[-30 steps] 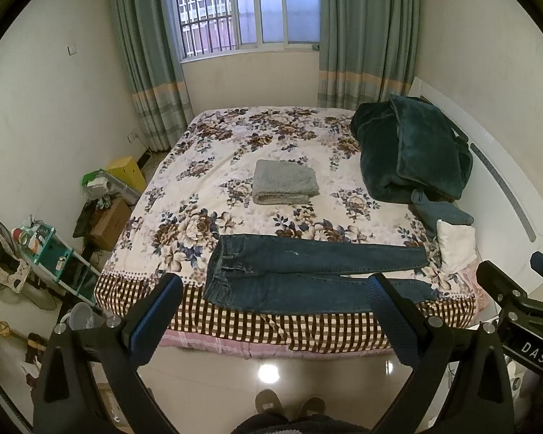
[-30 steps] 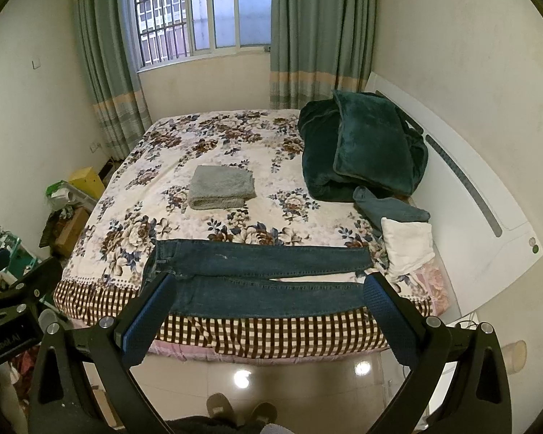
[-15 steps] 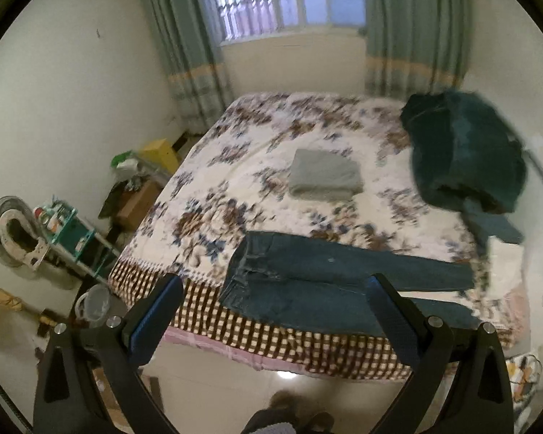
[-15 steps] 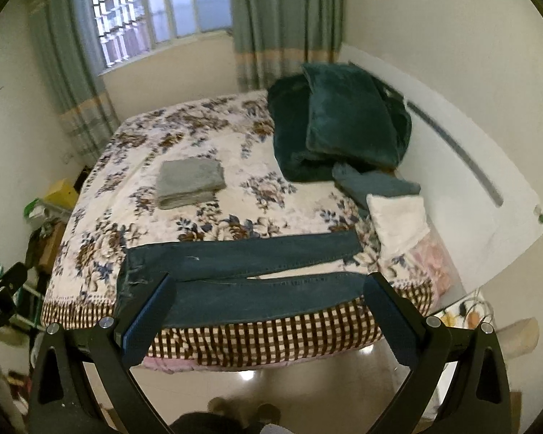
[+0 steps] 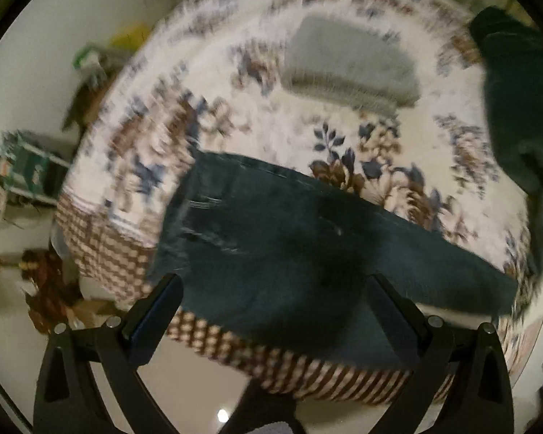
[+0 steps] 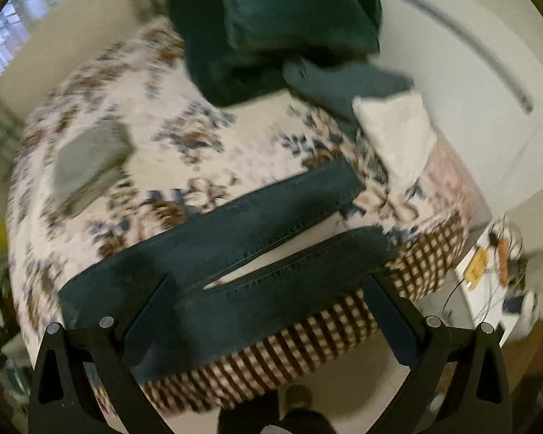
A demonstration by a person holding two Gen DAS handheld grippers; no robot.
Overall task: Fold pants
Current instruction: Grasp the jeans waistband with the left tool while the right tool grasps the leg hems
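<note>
Denim fills the middle of your left wrist view: the jeans point(image 5: 293, 238) lie flat along the near edge of the bed point(image 5: 235, 133), waistband to the left, legs running off to the right. Your left tongs point(image 5: 271, 311) stand wide, both fingers apart and holding nothing, framing the seat of the jeans from the near side. A folded grey towel point(image 5: 351, 68) sits farther back on the floral cover, and a dark green blanket point(image 5: 517, 83) is heaped at the far right. This view is heavily blurred, so finer detail is lost.

From your right wrist view, you see the two legs of the jeans point(image 6: 257, 231) lying side by side with a narrow gap between them, cuffs toward the right. Your right tongs point(image 6: 271, 307) are also wide and empty, with the legs between the fingers in the picture. A white pillow point(image 6: 398, 137) rests just beyond the cuffs, the green blanket point(image 6: 271, 25) behind it, the grey towel point(image 6: 90, 159) at left.
</note>
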